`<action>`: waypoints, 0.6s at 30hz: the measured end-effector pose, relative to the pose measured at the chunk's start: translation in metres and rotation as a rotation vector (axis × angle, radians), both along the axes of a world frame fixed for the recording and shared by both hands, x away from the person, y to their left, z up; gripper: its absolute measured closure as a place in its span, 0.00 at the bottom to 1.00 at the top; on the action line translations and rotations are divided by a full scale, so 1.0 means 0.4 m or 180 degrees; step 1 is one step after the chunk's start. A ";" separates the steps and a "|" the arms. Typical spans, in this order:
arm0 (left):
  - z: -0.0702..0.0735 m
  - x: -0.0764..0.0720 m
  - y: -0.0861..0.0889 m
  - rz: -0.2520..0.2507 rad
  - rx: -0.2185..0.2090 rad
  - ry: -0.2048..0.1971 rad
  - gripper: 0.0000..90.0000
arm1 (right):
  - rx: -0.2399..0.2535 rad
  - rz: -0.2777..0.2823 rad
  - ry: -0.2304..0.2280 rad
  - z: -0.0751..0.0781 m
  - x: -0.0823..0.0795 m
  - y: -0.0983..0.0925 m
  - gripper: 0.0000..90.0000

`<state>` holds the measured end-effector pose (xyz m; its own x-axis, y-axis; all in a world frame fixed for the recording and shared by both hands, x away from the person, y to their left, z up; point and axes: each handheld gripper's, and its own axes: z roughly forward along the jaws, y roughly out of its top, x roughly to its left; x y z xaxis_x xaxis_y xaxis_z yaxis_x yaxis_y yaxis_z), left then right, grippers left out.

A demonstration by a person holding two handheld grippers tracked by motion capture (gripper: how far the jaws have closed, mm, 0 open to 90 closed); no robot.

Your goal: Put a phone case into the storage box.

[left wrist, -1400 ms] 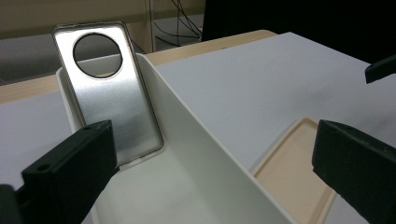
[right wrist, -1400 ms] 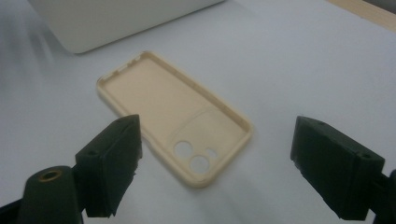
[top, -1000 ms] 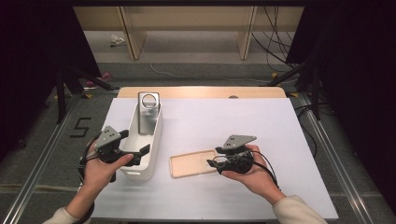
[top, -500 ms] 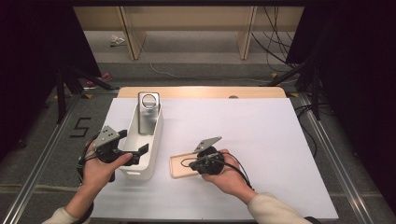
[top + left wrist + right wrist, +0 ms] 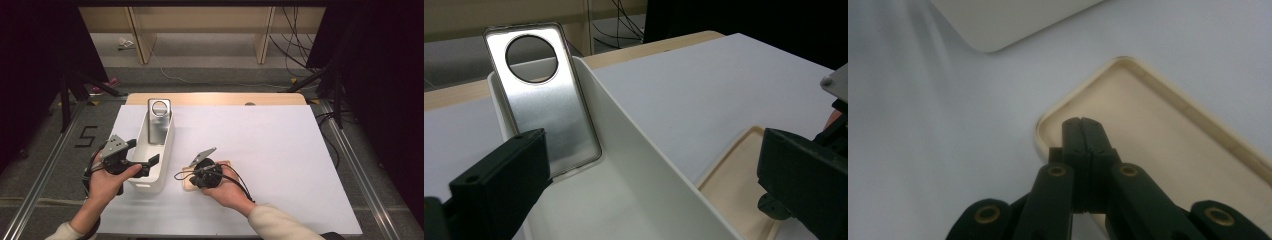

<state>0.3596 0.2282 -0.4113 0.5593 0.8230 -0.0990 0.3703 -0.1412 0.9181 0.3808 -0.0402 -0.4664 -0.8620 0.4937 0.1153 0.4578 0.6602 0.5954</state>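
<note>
One shallow cream tray (image 5: 1168, 150), smooth, matte, rounded corners and a low raised lip, lies flat on the bench (image 5: 280, 150), just right of one long white bin (image 5: 159, 165). The bin is glossy plastic, narrow, with tall straight walls and rounded ends. One brushed-metal plate (image 5: 541, 95), rectangular with rounded corners and a round hole near its top, leans tilted against the bin's far end wall, its foot on the bin floor. The bench top is covered by a plain white sheet, with a wooden edge showing at the far side. Right gripper (image 5: 1082, 125): its jaws have just been closing and now meet tip to tip, nothing between them, the tips over the tray's near corner; contact with the tray cannot be told. Left gripper (image 5: 150, 162): jaws spread wide, straddling the bin's right wall, pads clear of it.
</note>
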 end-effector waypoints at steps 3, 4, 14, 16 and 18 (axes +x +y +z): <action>-0.001 0.000 0.000 -0.0010 0.0008 0.0000 0.00 | -0.0042 -0.0006 0.0008 -0.007 0.002 0.014 1.00; -0.001 0.000 0.000 -0.0008 0.0007 0.0001 0.00 | -0.0058 -0.0003 0.0013 -0.008 0.003 0.018 1.00; -0.004 0.001 0.001 -0.0003 0.0015 0.0007 0.00 | -0.0137 -0.0002 0.0051 -0.023 0.002 0.036 1.00; -0.005 0.001 0.000 -0.0004 0.0011 0.0014 0.00 | -0.0155 -0.0001 0.0066 -0.021 0.003 0.036 1.00; -0.006 0.001 -0.001 -0.0007 0.0016 0.0022 0.00 | -0.0187 0.0003 0.0068 -0.022 0.003 0.036 1.00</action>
